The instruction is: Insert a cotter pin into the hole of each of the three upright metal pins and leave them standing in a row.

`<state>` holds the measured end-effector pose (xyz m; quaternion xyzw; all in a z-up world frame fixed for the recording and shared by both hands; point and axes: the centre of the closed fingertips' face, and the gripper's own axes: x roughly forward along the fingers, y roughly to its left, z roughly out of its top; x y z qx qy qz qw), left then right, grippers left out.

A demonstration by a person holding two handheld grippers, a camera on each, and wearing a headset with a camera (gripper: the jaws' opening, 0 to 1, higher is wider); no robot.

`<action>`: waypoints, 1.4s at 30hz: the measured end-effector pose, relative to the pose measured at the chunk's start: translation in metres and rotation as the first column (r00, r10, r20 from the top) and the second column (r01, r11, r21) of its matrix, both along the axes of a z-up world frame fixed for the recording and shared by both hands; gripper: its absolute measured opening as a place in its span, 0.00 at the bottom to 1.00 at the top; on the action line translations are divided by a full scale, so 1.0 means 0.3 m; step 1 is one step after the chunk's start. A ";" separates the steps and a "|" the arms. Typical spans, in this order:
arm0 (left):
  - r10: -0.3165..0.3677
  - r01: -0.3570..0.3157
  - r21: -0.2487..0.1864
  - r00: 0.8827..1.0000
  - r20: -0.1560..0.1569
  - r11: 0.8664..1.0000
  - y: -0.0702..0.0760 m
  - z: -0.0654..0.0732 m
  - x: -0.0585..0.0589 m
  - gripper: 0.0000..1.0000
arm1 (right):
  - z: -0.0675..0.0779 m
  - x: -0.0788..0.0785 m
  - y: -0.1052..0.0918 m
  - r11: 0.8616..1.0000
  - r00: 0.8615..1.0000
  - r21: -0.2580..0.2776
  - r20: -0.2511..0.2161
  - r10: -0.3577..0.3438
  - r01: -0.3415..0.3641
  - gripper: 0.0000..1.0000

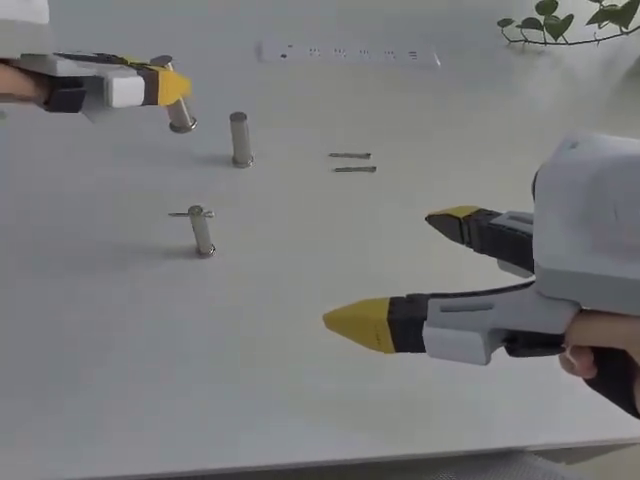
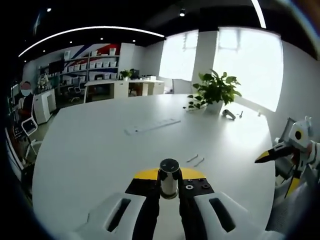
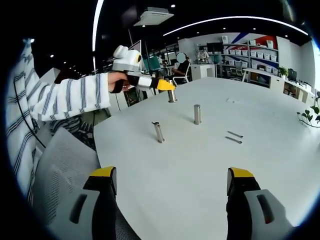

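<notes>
1. While I scan the head view, left gripper (image 1: 172, 88) is clamped on the far pin (image 1: 180, 112); right gripper (image 1: 388, 268) gapes w/ nothing in it; near pin (image 1: 203, 232) already carries a fitted cotter (image 1: 188, 213).
2. Left gripper view: jaws pinch the far pin upright, two loose cotter pins (image 2: 196, 160) beyond on the table (image 2: 100, 150).
3. Right gripper view: jaws wide apart. I'd nip one loose cotter by its end & hold the far pin steady.

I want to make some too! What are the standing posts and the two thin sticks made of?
The standing posts look like polished metal, probably steel: silvery with bright shiny streaks. The two thin sticks look like grey metal wire, but they are too small to be sure.
</notes>
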<state>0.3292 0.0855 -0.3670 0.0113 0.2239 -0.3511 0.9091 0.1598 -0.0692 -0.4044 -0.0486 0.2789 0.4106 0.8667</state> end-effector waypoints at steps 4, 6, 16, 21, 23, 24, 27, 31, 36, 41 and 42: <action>-0.029 0.029 -0.003 1.000 0.006 1.000 -0.049 0.013 -0.042 0.09 | 0.004 0.001 -0.006 1.000 1.000 0.002 0.004 0.003 -0.003 0.90; -0.043 0.043 -0.009 0.999 0.011 0.999 -0.078 0.028 -0.065 0.09 | 0.008 0.001 -0.006 1.000 1.000 0.004 0.008 0.004 -0.004 0.90; -0.106 0.108 -0.038 0.994 0.037 0.993 -0.189 0.088 -0.161 0.09 | 0.020 0.010 -0.023 1.000 1.000 0.015 0.017 -0.010 0.009 0.89; -0.129 0.130 -0.037 0.991 0.040 0.991 -0.225 0.094 -0.205 0.09 | 0.016 0.013 -0.037 1.000 1.000 0.015 0.016 -0.019 0.019 0.89; -0.142 0.143 -0.037 0.989 0.033 0.989 -0.239 0.089 -0.225 0.09 | 0.016 0.013 -0.041 1.000 1.000 0.017 0.014 -0.022 0.022 0.89; -0.147 0.148 -0.036 0.989 0.033 0.988 -0.246 0.087 -0.234 0.09 | 0.015 0.013 -0.042 1.000 1.000 0.017 0.014 -0.022 0.022 0.89; -0.168 0.169 -0.033 0.985 0.030 0.985 -0.270 0.076 -0.264 0.09 | 0.013 0.012 -0.045 1.000 1.000 0.014 0.013 -0.022 0.022 0.89; -0.204 0.205 -0.016 0.978 0.031 0.979 -0.301 0.047 -0.299 0.09 | 0.011 0.013 -0.046 1.000 1.000 0.013 0.011 -0.019 0.019 0.89; -0.223 0.223 -0.017 0.975 0.004 0.975 -0.329 0.005 -0.344 0.09 | 0.009 0.013 -0.046 1.000 1.000 0.010 0.010 -0.015 0.015 0.89; -0.237 0.237 -0.014 0.971 -0.037 0.971 -0.359 -0.036 -0.401 0.09 | -0.001 0.009 -0.048 1.000 1.000 0.002 0.002 -0.010 0.010 0.88; -0.238 0.238 -0.015 0.969 -0.071 0.971 -0.362 -0.056 -0.417 0.09 | -0.002 0.008 -0.048 1.000 1.000 0.002 0.001 -0.010 0.010 0.88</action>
